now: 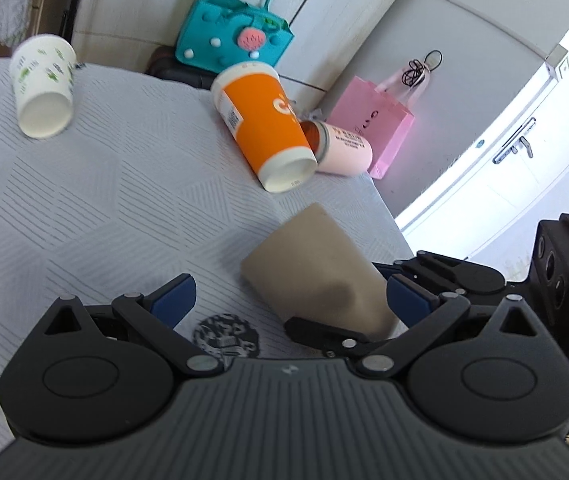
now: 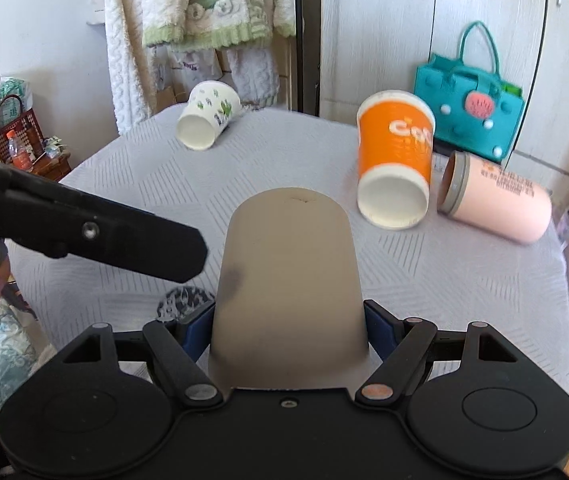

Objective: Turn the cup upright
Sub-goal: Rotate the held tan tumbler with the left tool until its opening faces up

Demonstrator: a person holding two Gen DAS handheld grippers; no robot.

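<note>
Brown paper cup point(image 2: 289, 280) clamped between right gripper point(image 2: 284, 330) pads above the table point(image 2: 124, 184), left gripper point(image 1: 290, 298) spread idle; likely to crumple or slip if squeezed or rotated fast.

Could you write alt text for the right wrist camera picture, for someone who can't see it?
The right gripper clamps a plain brown paper cup above a grey table. Beyond lie a white cup, an orange cup and a pink tumbler; the left gripper reaches in.
</note>
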